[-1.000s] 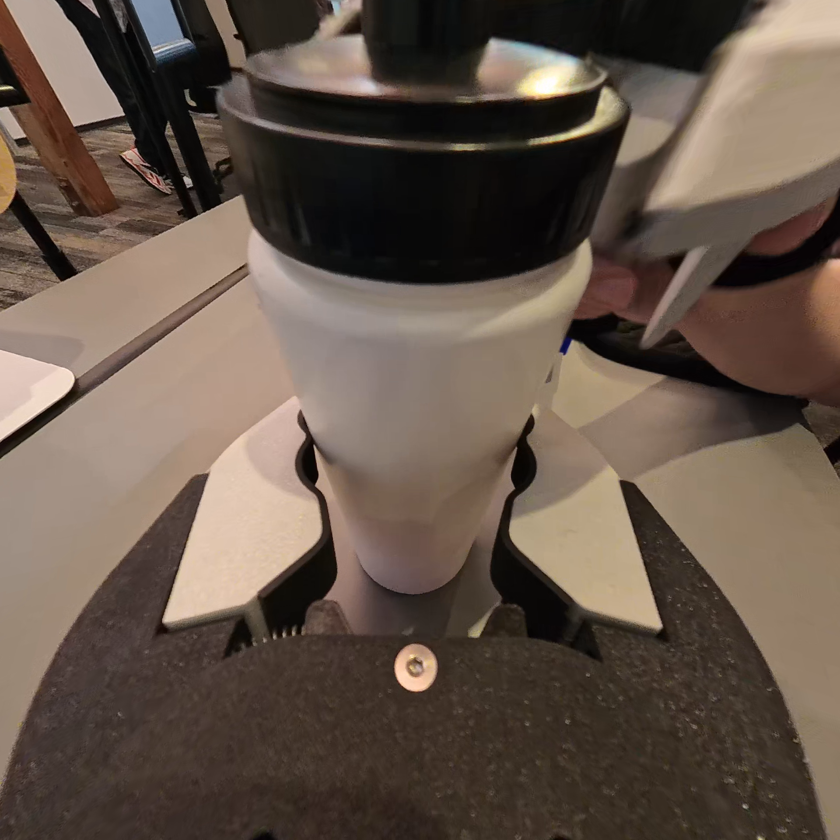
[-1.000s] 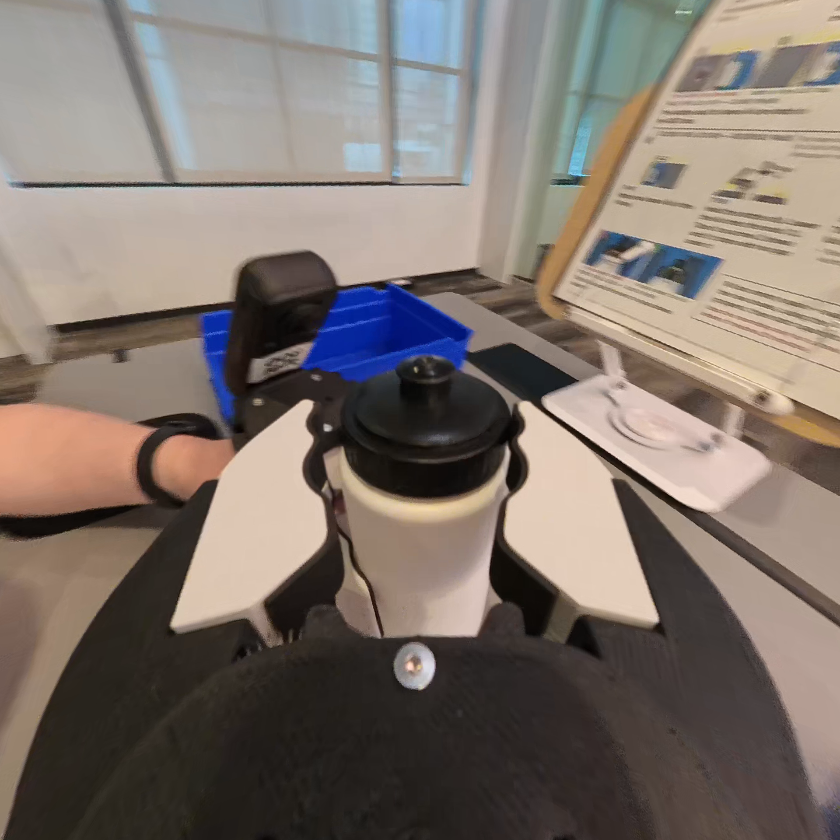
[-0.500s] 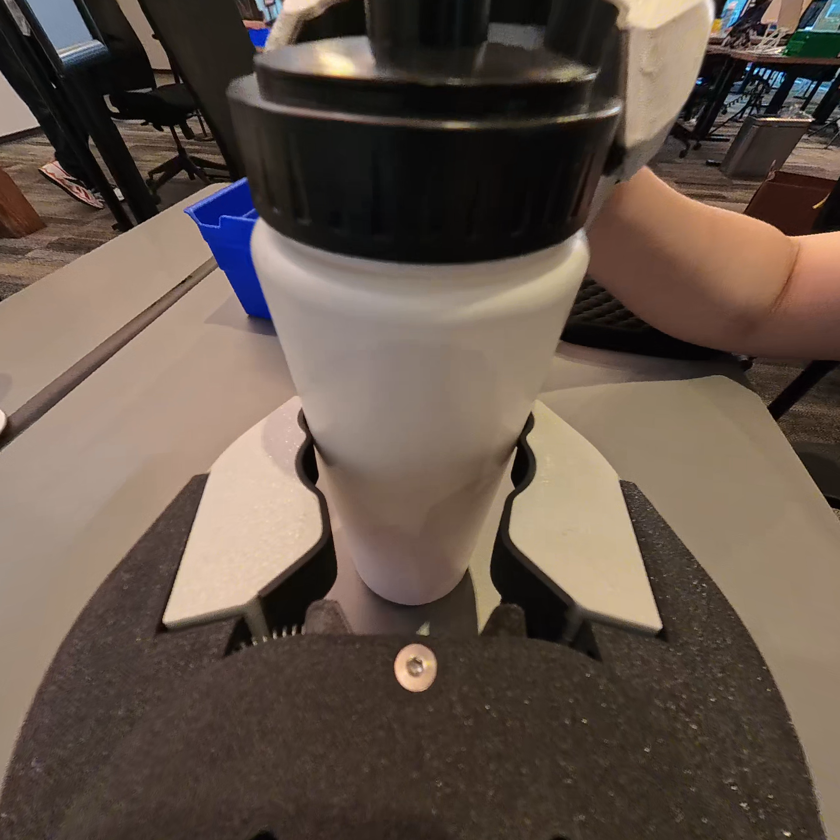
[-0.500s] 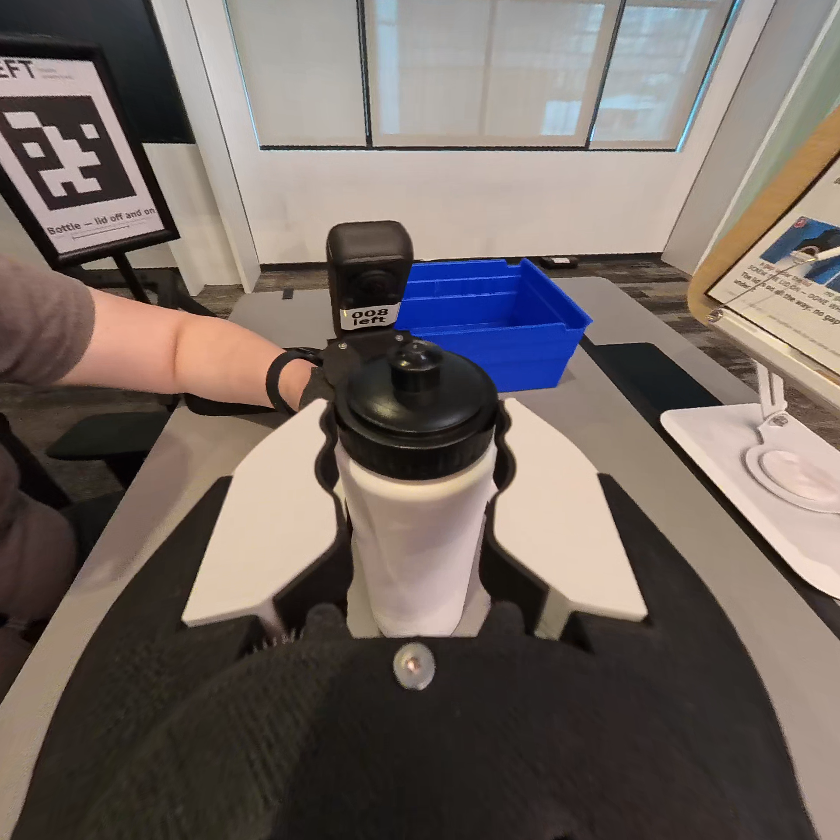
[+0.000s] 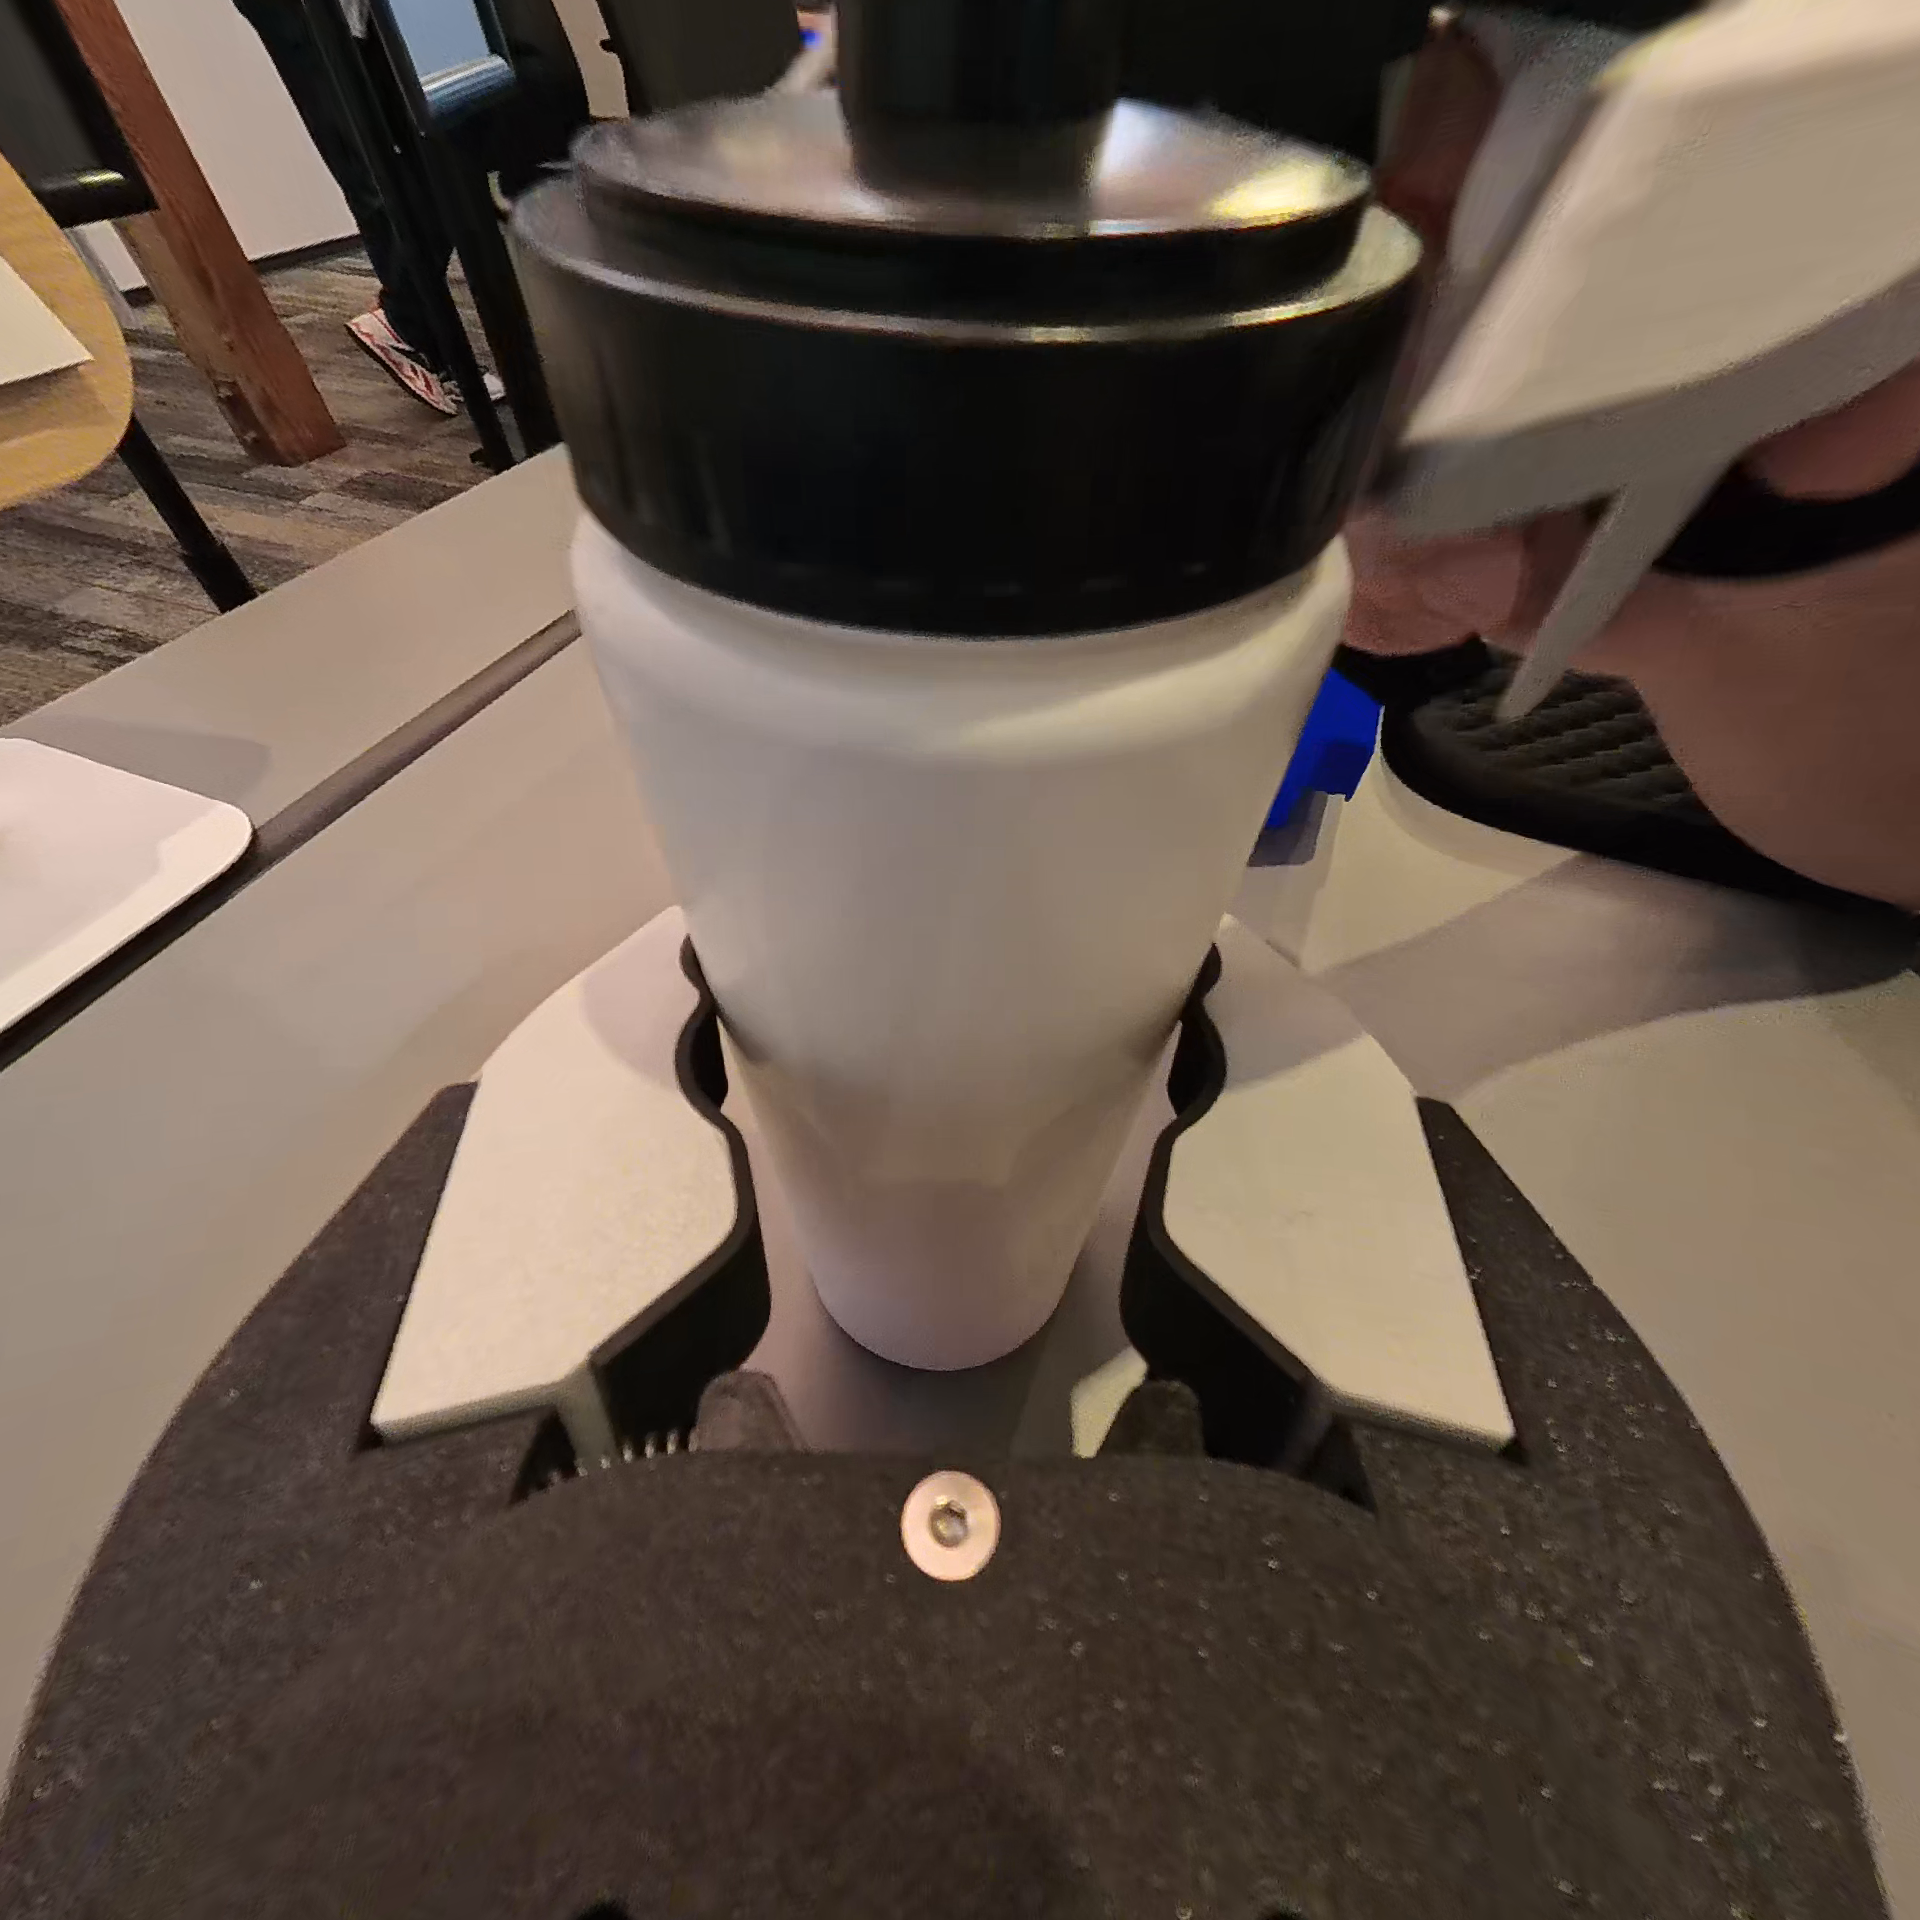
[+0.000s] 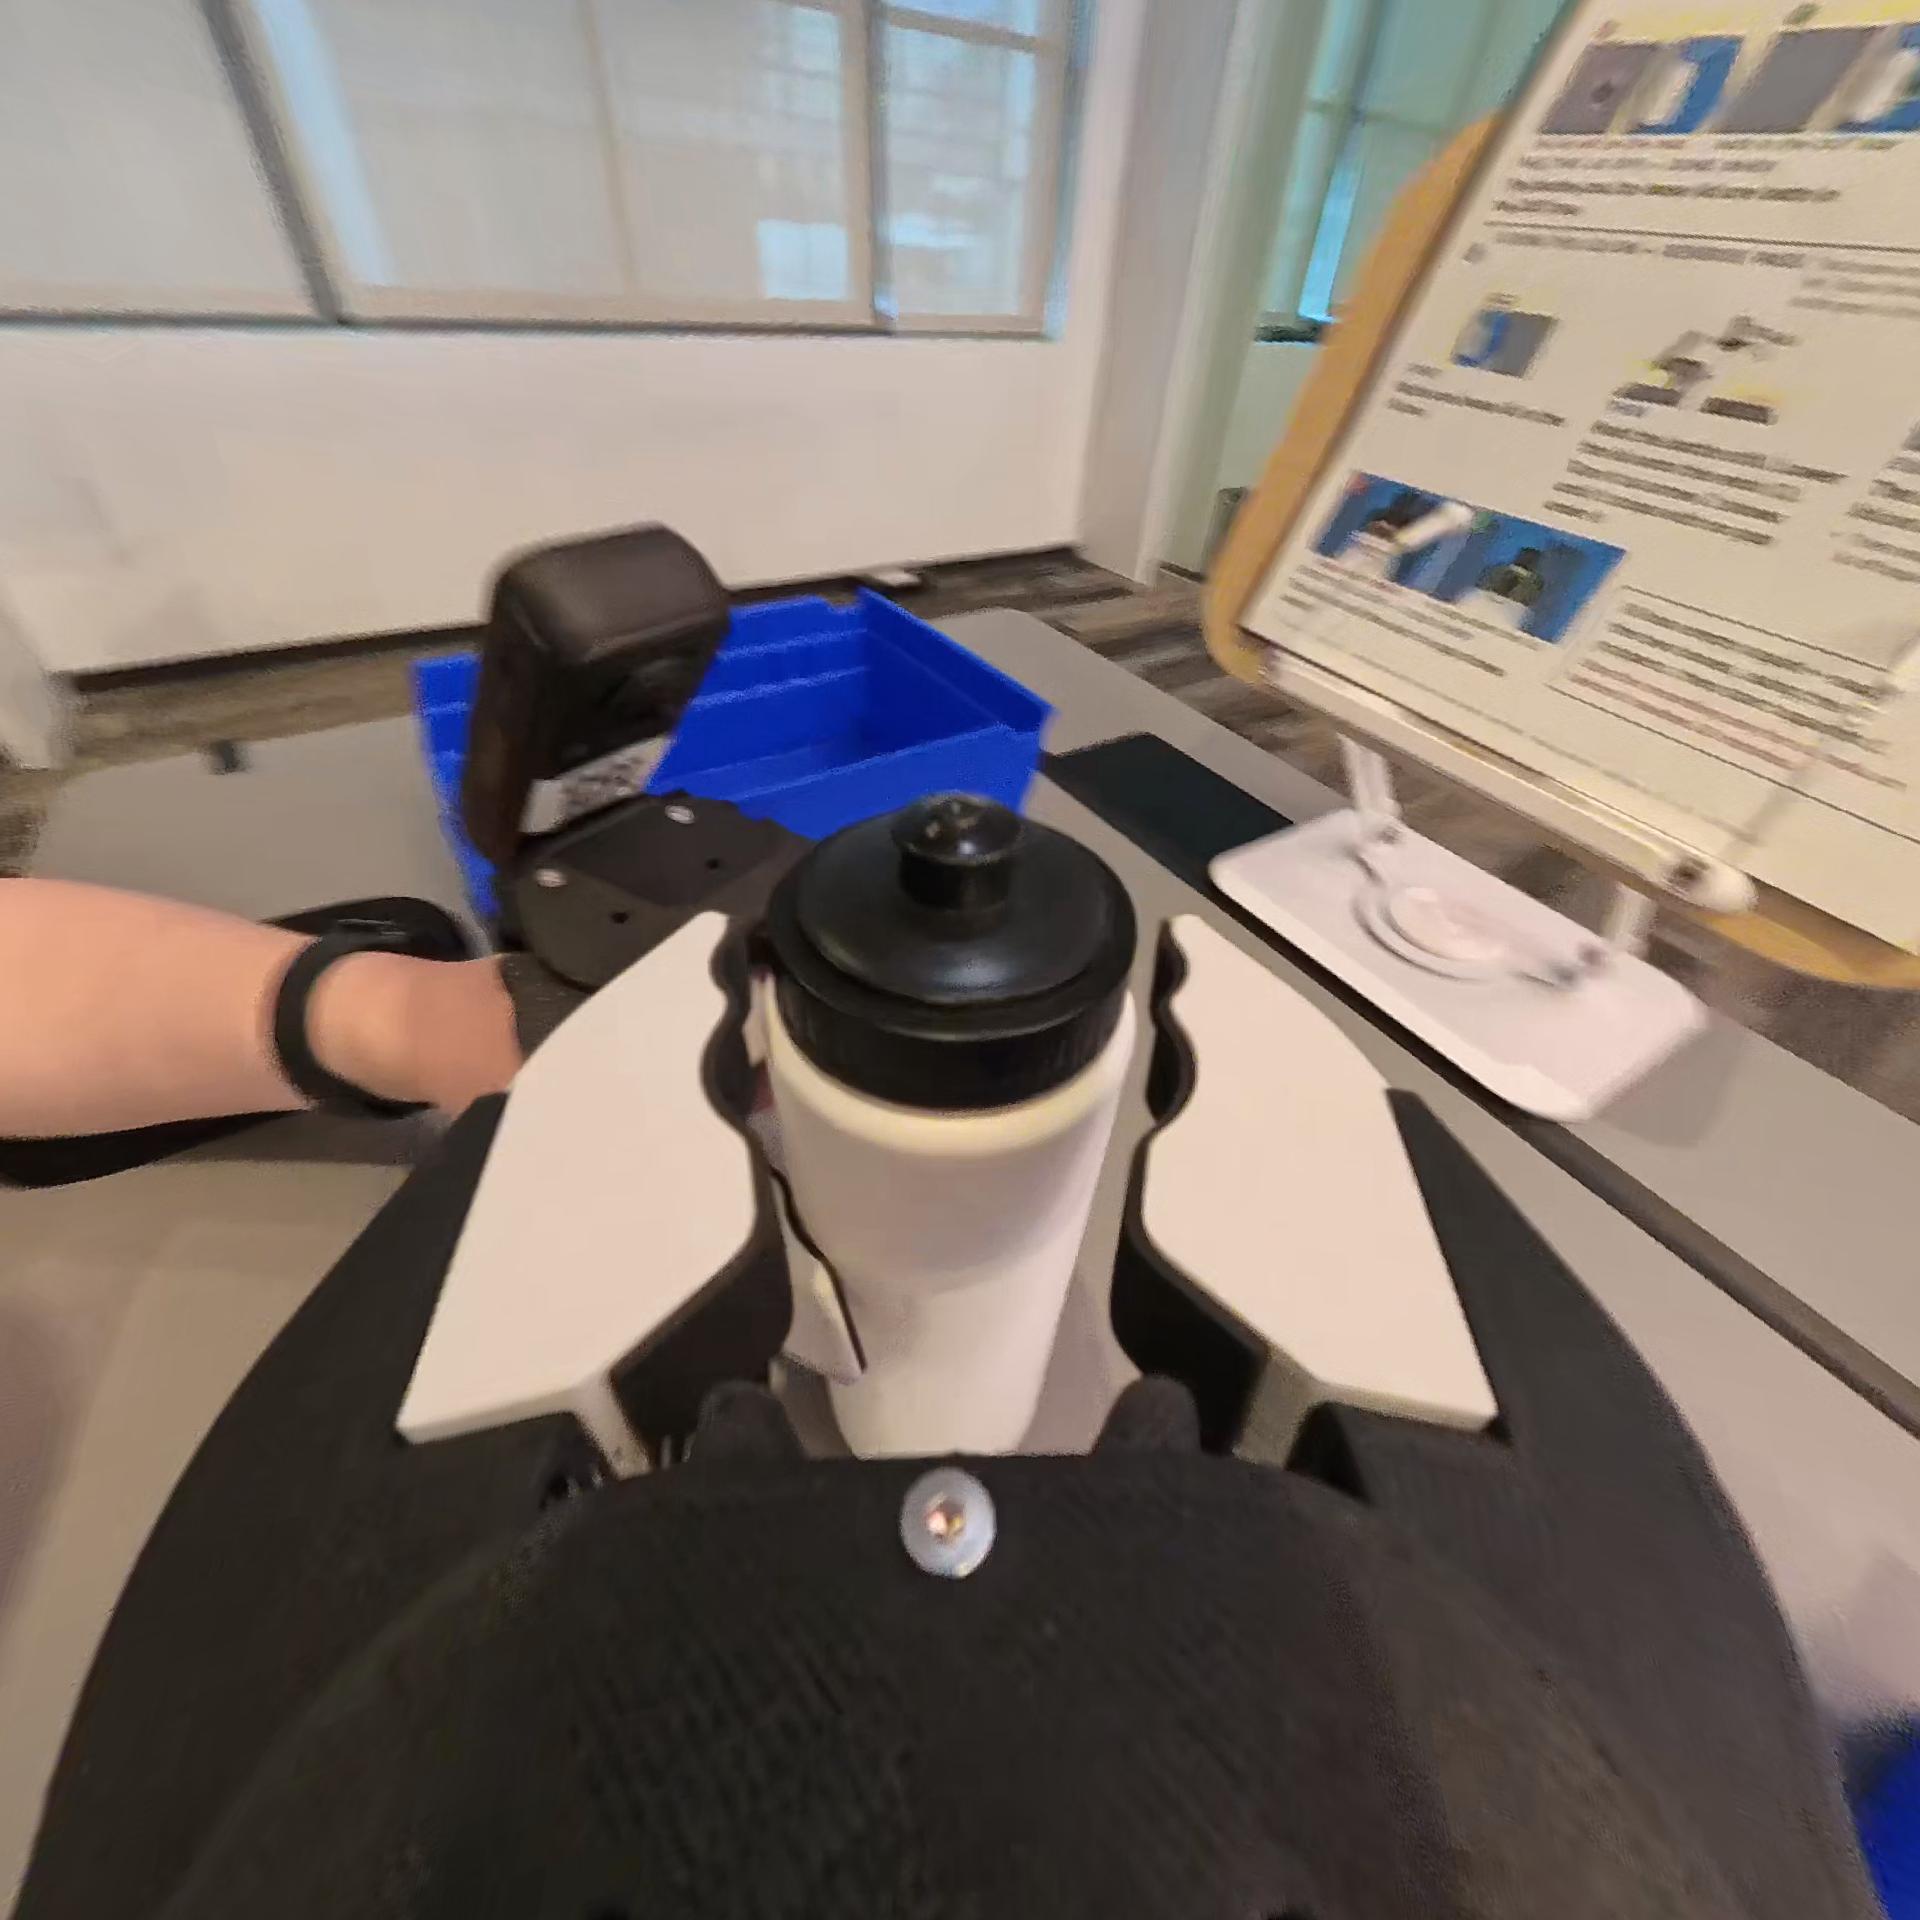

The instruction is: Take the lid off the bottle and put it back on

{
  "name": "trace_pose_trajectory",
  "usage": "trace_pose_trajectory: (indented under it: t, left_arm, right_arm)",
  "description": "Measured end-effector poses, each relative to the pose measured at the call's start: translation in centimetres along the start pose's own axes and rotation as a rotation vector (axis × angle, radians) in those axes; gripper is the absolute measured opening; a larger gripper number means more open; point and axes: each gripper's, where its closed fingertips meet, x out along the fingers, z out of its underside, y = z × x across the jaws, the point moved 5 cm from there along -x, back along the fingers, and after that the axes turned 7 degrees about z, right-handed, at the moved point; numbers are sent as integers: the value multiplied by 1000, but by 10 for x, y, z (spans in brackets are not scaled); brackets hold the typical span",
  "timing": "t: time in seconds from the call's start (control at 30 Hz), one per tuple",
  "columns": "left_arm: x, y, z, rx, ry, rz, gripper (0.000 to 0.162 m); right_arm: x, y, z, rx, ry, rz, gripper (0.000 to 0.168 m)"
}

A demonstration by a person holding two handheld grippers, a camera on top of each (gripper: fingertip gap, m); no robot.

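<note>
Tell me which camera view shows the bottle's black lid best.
The right wrist view: the whole lid, spout included, shows from above, seated on the white bottle between the right tool's fingers. The left wrist view shows the lid huge and blurred from below, its spout cut off by the frame.

The white bottle [image 5: 935, 883] is clamped low on its body by the left gripper [image 5: 951, 1122]; above it, the black lid [image 5: 966, 416] is seated.
</note>
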Motion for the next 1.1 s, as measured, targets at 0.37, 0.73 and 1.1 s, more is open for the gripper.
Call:
trace_pose_trajectory:
  t: [0.37,0.73,1.1]
  left_arm:
    - [6,19,0,60,9,183,85]
    - [1,3,-1,0,-16,-19,85]
    - [-2,-2,0,-7,-7,-11,85]
  right_arm:
    - [-19,7,4,-10,5,-455,80]
    - [0,6,5,35,-8,-83,69]
    - [-1,-5,-4,-17,56,-121,85]
